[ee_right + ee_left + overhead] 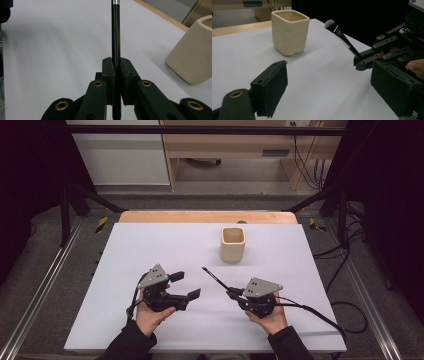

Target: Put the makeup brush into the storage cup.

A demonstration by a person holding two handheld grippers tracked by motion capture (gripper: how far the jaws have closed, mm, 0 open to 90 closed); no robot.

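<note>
Right gripper (231, 293) is clamping a makeup brush (214, 277) w/ jaws fully closed on its handle, tilting the bristles up toward the cream cup (233, 244), probably to drop it in. Left gripper (186, 285) is waiting wide open, holding nothing. Brush is slim, black, silver ferrule, soft dark tip, raised above the white table (125, 270).

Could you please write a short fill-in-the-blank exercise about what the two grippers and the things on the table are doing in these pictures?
1. The right gripper has its jaws shut on a makeup ____.
2. The left gripper holds nothing, and its jaws stand ____.
3. The cream cup stands upright on the ____ board.
4. The brush's bristle end is raised ____ the board.

Missing words: brush; open; white; above
</note>
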